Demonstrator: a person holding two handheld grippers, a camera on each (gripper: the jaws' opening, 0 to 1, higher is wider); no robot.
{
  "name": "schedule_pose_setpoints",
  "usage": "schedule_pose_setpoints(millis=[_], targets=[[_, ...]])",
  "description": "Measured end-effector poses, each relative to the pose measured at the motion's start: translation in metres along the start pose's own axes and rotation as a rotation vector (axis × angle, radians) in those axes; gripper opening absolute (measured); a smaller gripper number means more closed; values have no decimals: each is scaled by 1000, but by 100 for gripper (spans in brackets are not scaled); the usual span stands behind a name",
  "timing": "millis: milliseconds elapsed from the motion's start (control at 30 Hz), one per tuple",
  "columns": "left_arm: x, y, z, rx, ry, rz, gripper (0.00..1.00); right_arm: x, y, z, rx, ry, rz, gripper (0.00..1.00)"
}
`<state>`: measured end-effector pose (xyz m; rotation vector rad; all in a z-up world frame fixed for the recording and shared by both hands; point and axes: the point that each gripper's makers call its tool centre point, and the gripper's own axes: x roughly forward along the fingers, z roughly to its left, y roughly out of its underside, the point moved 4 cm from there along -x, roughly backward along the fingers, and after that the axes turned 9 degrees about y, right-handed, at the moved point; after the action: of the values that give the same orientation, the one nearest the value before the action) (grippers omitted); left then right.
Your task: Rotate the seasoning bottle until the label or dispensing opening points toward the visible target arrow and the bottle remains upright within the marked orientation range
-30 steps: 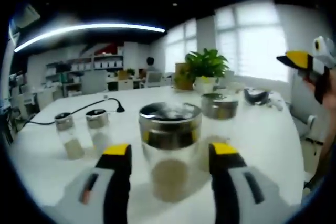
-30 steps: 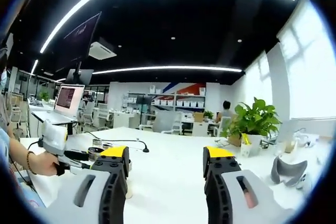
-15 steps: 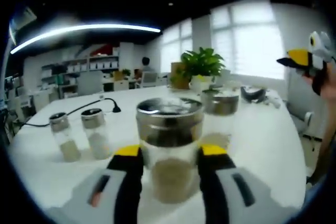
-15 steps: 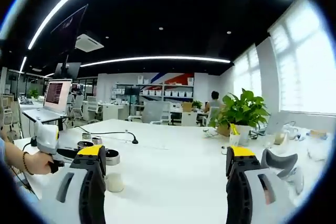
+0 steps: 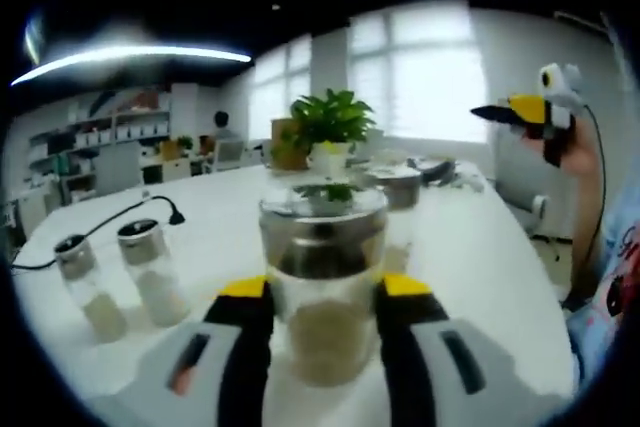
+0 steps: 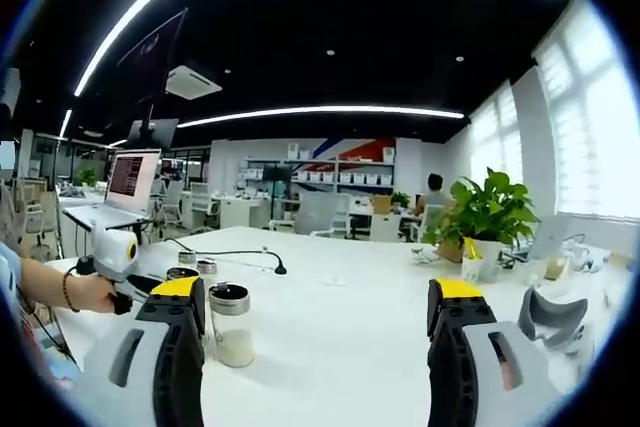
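- Between the yellow-tipped jaws of the left gripper (image 5: 322,292), left gripper view: a glass seasoning bottle (image 5: 323,282) with a metal lid, upright on the white table (image 5: 480,247), pale powder in its lower part; both jaws press on its sides, pinching it.
- Left of it, two small shakers (image 5: 120,277) with metal caps stand side by side, apart from the jaws.
- Behind the held bottle, a second metal-lidded jar (image 5: 392,192), partly hidden.
- Further back, a potted plant (image 5: 328,127) and a black cable (image 5: 110,227) across the table.
- Upper right, the right gripper (image 5: 530,112) is held up off the table by a hand (image 5: 578,152); can't tell its jaw gap from here.
- Right gripper view: right gripper (image 6: 318,302) jaws spread wide, nothing between them, white table (image 6: 340,337) ahead.
- Left side: left gripper (image 6: 150,282) in a hand (image 6: 85,292), by a metal-lidded jar (image 6: 232,325) just beside the near left jaw; two shakers (image 6: 195,271) behind.
- Laptop (image 6: 125,187) far left, plant (image 6: 485,217) at right, grey headset-like item (image 6: 552,312) at right edge.
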<state>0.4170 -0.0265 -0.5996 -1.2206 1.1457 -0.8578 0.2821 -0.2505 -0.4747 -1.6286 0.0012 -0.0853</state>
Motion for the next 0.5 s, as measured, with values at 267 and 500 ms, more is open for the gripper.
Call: schedule_pose_setpoints(millis=[267,500], targets=[[-2,-1,3,42,204,0,42,1,3,-3,-7,9,14,95],[-1,-1,5,61,344,-22,42,1,4,3,-22,-32,23,92]])
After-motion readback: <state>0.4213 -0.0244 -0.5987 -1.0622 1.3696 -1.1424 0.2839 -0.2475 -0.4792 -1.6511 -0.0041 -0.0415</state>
